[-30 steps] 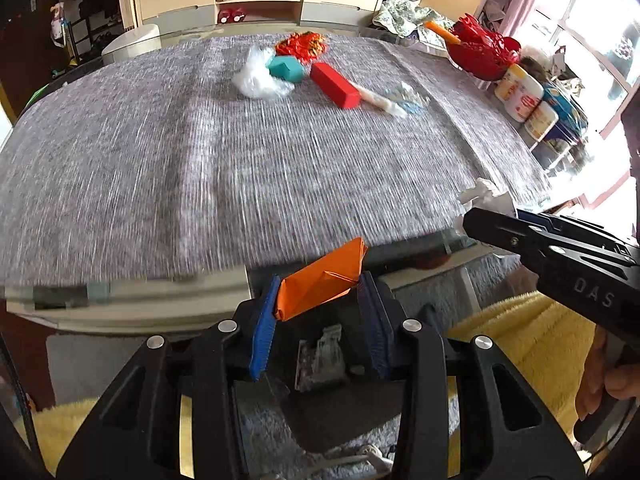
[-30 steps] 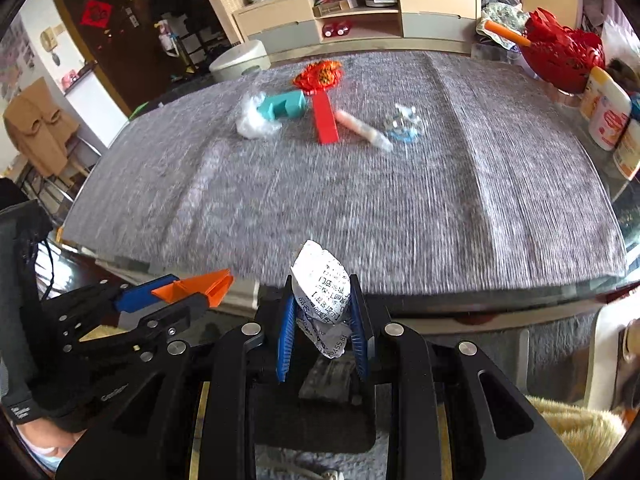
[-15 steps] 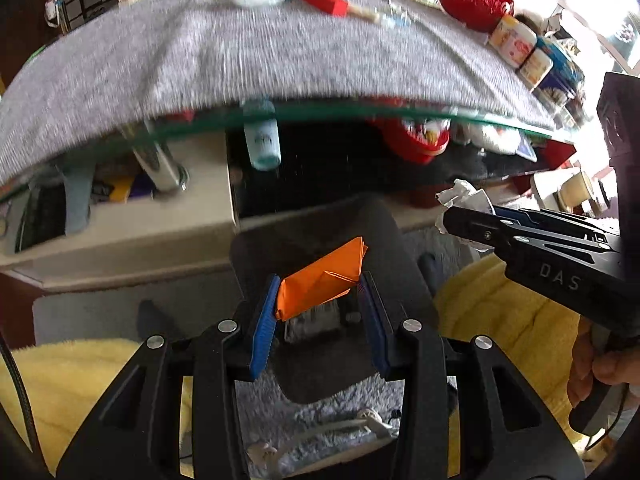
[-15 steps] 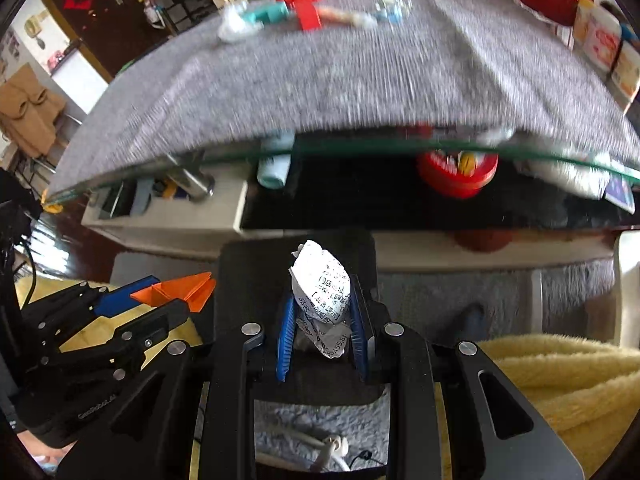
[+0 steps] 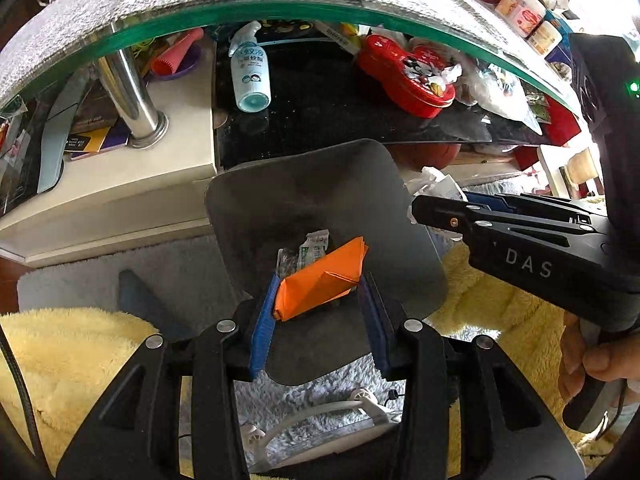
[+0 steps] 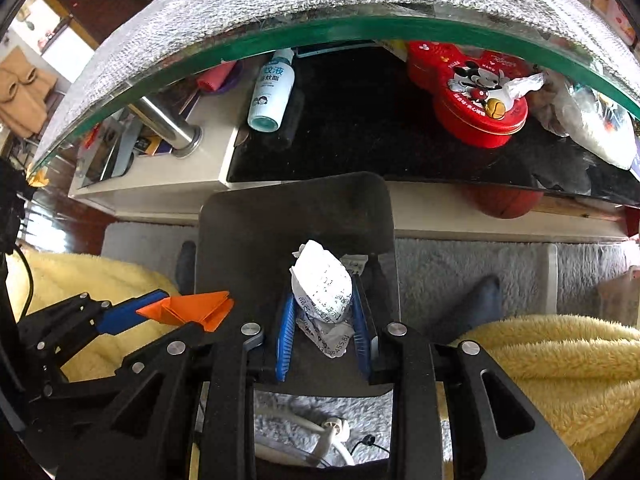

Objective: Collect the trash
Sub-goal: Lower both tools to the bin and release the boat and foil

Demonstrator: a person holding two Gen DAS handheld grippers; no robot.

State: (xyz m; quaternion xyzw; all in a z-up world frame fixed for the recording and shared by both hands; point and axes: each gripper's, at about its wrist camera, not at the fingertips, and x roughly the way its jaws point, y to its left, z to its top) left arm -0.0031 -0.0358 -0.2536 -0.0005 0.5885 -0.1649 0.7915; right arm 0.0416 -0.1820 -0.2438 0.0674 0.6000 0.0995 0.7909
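Trash in the left wrist view was a folded orange paper piece (image 5: 322,280), crisp-edged and matte, clenched between the blue ribbed pads of the left gripper (image 5: 320,316) above the open mouth of a dark grey bin (image 5: 248,216). Small printed wrappers (image 5: 308,252) lay at the bin's bottom. To the right, the right gripper (image 5: 416,204) reached in from the side, its black body lettered "DAS", with crumpled white paper (image 5: 434,184) at its tip. Behind stood a white spray bottle (image 5: 250,72) with a teal base and Chinese characters, and a glossy red tin (image 5: 404,80), both under a green-edged glass tabletop (image 5: 280,6) covered by a coarse grey cloth.

In the right wrist view, the right gripper (image 6: 324,320) gripped a crumpled printed receipt (image 6: 322,284), thin and white with dark type, over the same bin (image 6: 240,232). The left gripper (image 6: 168,312) came in from the left with the orange paper (image 6: 188,308) at the bin's rim. The tin (image 6: 472,92) showed a Mickey Mouse picture. Fluffy yellow fabric (image 6: 540,360) lay on both sides, over shaggy grey carpet (image 6: 440,264).
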